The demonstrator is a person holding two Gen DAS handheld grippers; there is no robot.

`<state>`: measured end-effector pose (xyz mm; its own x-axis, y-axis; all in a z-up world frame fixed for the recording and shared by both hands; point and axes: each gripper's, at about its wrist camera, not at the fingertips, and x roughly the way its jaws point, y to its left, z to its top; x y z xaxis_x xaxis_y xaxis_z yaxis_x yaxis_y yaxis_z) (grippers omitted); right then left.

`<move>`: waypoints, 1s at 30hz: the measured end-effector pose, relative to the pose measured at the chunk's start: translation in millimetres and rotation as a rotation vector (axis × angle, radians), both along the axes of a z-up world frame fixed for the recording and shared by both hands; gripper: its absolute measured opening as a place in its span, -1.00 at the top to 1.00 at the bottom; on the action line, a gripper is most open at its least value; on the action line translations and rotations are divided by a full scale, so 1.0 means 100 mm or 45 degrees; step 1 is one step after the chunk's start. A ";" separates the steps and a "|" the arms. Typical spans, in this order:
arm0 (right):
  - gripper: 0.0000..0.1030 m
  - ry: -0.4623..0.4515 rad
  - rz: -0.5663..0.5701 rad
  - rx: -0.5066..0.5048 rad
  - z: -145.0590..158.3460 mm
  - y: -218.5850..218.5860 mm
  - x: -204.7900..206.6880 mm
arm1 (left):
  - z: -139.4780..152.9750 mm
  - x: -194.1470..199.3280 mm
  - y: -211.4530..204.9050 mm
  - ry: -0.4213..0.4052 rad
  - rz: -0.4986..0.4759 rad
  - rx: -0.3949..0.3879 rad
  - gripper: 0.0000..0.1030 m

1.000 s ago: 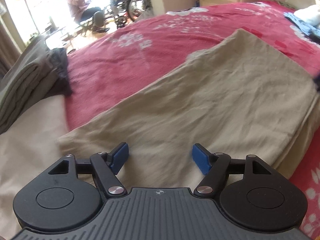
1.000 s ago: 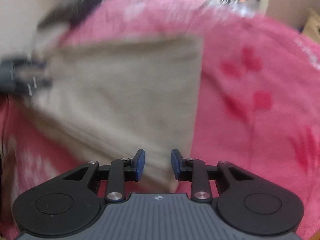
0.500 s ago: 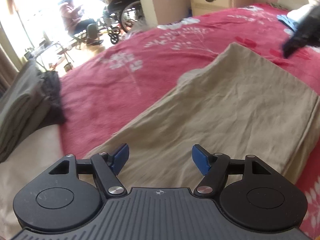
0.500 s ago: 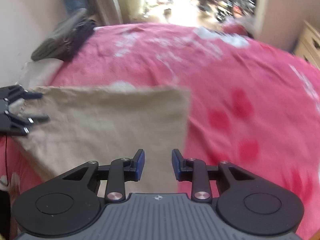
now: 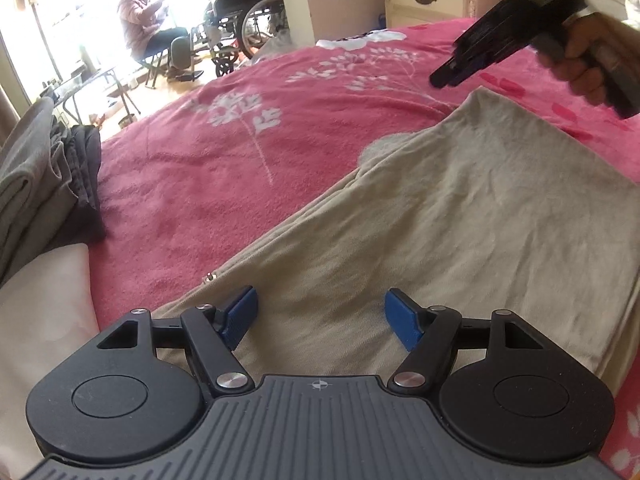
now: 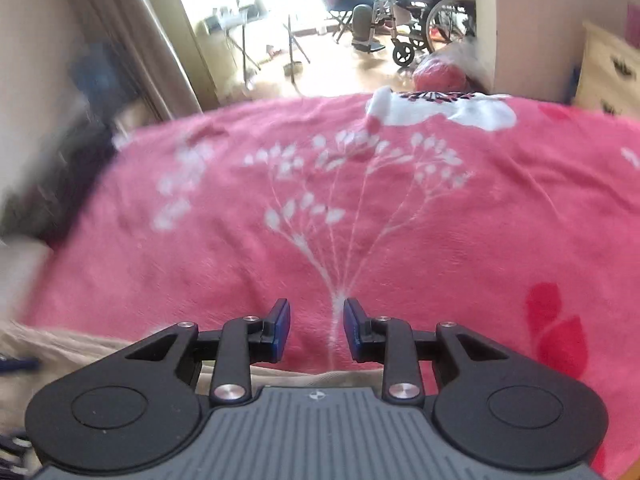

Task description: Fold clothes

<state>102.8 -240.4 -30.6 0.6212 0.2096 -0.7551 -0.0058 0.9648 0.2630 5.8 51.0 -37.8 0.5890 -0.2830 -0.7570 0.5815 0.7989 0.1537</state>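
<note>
Garment: beige folded cloth point(image 5: 460, 240) lying flat on the pink bedspread point(image 5: 240, 168).
Left gripper point(image 5: 320, 314): jaws wide apart, empty, over the cloth's near edge.
Right gripper point(image 6: 316, 328): jaws narrowly parted, empty, above bedspread.

Folded garment point(image 5: 460, 240) lies flat on bed point(image 5: 248, 184), towards its near right part. Left tool point(image 5: 320, 320) hangs over garment's near edge, nothing btwn its jaws. Right tool point(image 5: 452, 74) is above garment's far corner, held by a hand point(image 5: 584, 64). Stack of clothes point(image 5: 44, 184) sits at bed's left edge, w/ a pillow point(image 5: 44, 320) in front of it. Beyond bed: wheelchair point(image 5: 248, 28) and seated person point(image 5: 144, 24) far left, dresser point(image 5: 428, 4) far right.
</note>
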 end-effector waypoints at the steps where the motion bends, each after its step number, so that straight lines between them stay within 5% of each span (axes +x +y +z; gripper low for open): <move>1: 0.39 -0.006 0.036 0.036 0.07 -0.01 -0.09 | 0.03 -0.01 0.00 -0.012 -0.007 -0.002 -0.38; 7: 0.38 0.136 0.323 0.148 0.14 0.14 -0.69 | 0.08 -0.06 0.02 -0.008 -0.067 -0.011 -0.38; 12: 0.39 0.359 0.143 -0.195 -0.14 -0.14 -1.02 | 0.01 -0.08 0.13 0.017 -0.013 0.037 -0.38; 15: 0.38 0.357 0.008 -0.286 0.02 -0.37 -1.19 | 0.16 -0.09 0.23 0.023 0.055 0.000 -0.38; 17: 0.38 0.303 -0.007 -0.206 0.18 -0.40 -1.30 | 0.25 -0.17 0.25 0.012 0.047 -0.017 -0.38; 23: 0.38 0.151 0.299 -0.050 0.36 0.11 -1.43 | 0.29 -0.49 0.19 0.086 -0.011 -0.046 -0.38; 27: 0.38 0.216 0.404 -0.019 0.13 0.30 -1.51 | 0.11 -0.64 0.32 0.187 0.056 -0.023 -0.39; 30: 0.39 0.347 0.316 -0.154 -0.06 0.11 -1.63 | 0.17 -0.62 0.57 0.252 0.153 -0.049 -0.39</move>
